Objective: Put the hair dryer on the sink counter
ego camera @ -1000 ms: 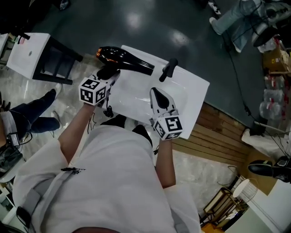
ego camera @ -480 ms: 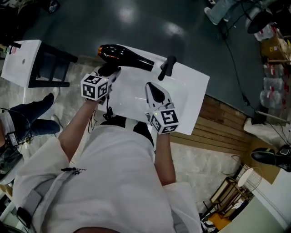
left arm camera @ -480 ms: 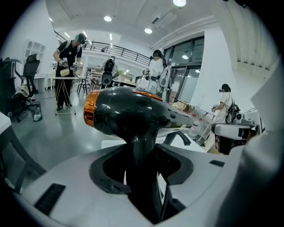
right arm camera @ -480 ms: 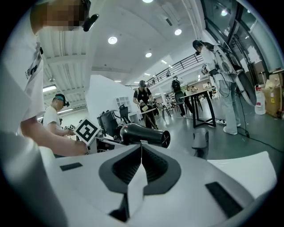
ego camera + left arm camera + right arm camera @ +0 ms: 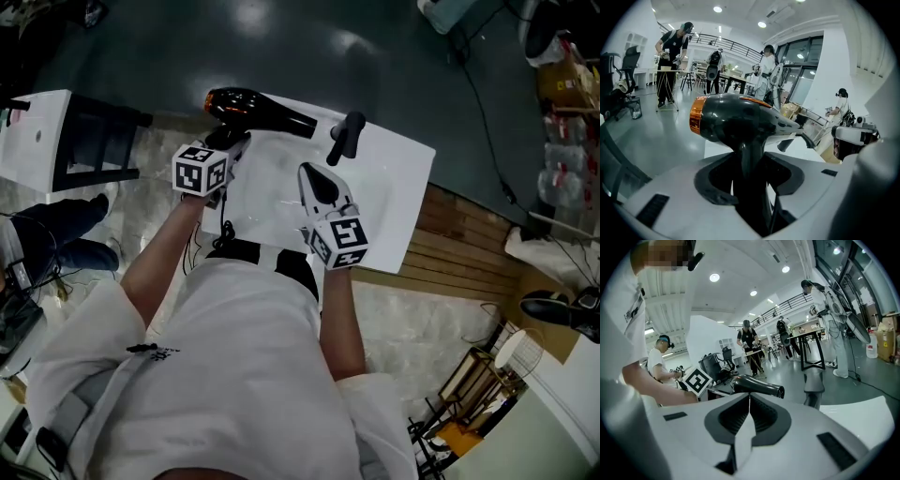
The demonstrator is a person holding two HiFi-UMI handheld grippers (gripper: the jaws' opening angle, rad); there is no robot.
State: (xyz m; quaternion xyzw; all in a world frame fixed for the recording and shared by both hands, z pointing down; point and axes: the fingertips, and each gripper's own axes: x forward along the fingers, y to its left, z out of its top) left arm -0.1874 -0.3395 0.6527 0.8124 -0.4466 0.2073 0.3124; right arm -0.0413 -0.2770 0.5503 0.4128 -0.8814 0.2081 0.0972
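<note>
A white sink counter [image 5: 403,187] is standing on a dark glossy floor in a large open workroom, with its black faucet [image 5: 345,138] rising at about twelve o'clock of the basin. The left gripper [image 5: 228,145] is clamping the handle of a black hair dryer [image 5: 253,111] with an orange-ringed rear end. The dryer is sitting over the counter's ten o'clock corner, barrel roughly level and nozzle pointing toward the faucet at three o'clock; whether it is touching the surface is unclear. The right gripper [image 5: 314,183] is hovering over the basin near six o'clock, jaws pressed together on nothing. The dryer is looking rigid, glossy and top-heavy, likely to be swinging in a loose grip, so the handle just under the barrel is probably offering the steadiest hold.
</note>
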